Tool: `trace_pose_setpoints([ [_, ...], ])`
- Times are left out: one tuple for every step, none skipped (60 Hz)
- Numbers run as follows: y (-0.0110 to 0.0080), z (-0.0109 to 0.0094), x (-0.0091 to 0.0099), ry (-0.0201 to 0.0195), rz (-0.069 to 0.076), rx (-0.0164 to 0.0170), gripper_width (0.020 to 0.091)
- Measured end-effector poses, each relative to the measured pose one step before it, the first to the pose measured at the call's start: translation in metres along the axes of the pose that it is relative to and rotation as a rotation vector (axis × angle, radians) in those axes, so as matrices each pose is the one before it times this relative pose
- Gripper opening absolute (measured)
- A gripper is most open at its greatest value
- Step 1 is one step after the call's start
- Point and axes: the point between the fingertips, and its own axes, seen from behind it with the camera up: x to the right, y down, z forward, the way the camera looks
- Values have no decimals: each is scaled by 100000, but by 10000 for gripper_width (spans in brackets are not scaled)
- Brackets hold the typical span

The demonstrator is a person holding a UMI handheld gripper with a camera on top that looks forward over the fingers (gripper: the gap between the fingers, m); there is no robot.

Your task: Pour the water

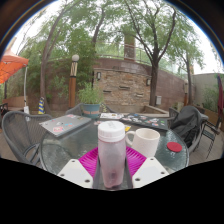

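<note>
A clear plastic bottle (111, 152) with a white cap stands upright between my fingers, and both pink pads (90, 160) press against its sides, so my gripper (112, 172) is shut on it. The bottle is held above a round glass table (60, 150). Just beyond the fingers and to the right of the bottle, a white cup (146, 141) stands on the table.
A laptop or grey folder (64, 124) lies on the table at the left. A small red lid-like object (175, 147) sits to the right of the cup. Metal chairs (18, 130) surround the table; a dark bag (187, 122) is at right. Trees and a brick wall lie beyond.
</note>
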Motion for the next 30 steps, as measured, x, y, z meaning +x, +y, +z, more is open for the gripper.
trace_pose_setpoints([
  [306,84,167,-103,370,-1287,374],
  [-347,32,8,-303,1973,1119,374],
  [95,-76,-62,-394,1720,991,374],
  [143,4,223,385,1444,-632,373],
  [12,-5,207,364,1066,-326,363],
  [-47,156,201,-203,869,277,347],
  [150,407,-21,-1176,514,-147,347],
  [33,42,-92,-904,146,-280,347],
  [-38,64,-46,-834,-396,-164,343],
  [-48,63,-111,-918,-406,-247,303],
  [38,60,-104,-1021,-436,-692,303],
  [27,67,-55,-739,-19,-833,302],
  [0,85,-114,-876,62,-1016,278],
  [179,-217,-120,-790,300,-905,279],
  [-87,81,-106,-768,470,-1145,278],
  [-249,81,-241,-1179,466,-685,278],
  [-282,172,-304,-1667,332,-569,278],
  [-317,-77,-470,-1832,93,-260,279],
  [-549,108,-325,-1615,53,-216,278],
  [-674,125,-195,-1271,167,59,279],
  [-848,86,-168,-1205,451,386,279],
  [-1006,61,-127,-1143,1142,807,280],
  [-1313,264,-45,-1549,2844,418,280],
  [-1041,156,-131,-1261,3345,1050,279],
  [-916,194,-145,-1494,4429,562,279],
  [-764,405,-309,-1087,5060,218,279],
  [-782,-9,-120,-1556,5794,101,278],
  [-262,299,2,-2889,7277,-378,278],
  [-500,200,-141,-2047,7633,-700,278],
  [-394,106,-92,-2299,8563,-994,278],
])
